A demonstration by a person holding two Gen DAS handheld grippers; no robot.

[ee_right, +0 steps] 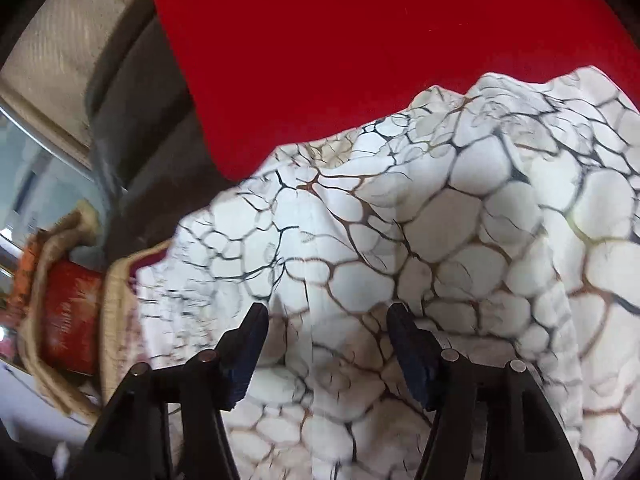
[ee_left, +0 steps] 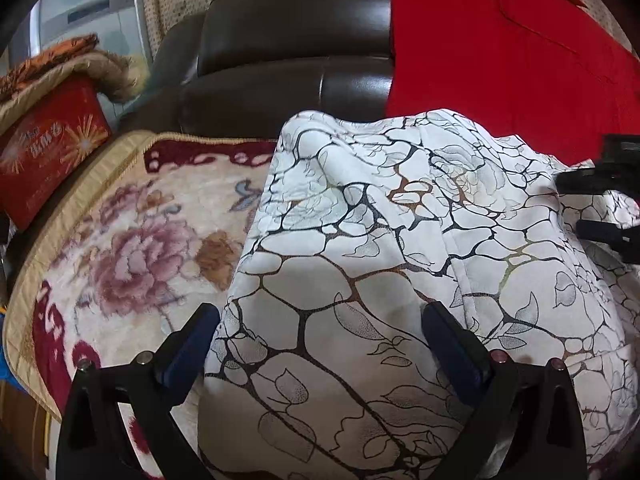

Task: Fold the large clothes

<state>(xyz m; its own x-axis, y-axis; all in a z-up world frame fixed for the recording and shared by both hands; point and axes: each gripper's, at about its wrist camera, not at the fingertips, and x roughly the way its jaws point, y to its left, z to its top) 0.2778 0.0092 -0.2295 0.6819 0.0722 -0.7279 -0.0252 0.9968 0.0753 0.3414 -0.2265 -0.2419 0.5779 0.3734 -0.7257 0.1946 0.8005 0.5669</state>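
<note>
Your left gripper and right gripper both stand released, fingers spread, gripping nothing. The white, black-veined fabric garment lies heaped directly under both, beside the floral blanket's edge; neither hand is clearly nearer.

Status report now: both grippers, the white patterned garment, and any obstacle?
Left gripper open over white patterned garment. Right gripper open, nothing held. Red cloth lies behind garment.

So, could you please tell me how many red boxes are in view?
1. The red box sits at the left, beyond the floral blanket, partly under a tan cloth; the right wrist view shows it too. Others may be hidden.
</note>
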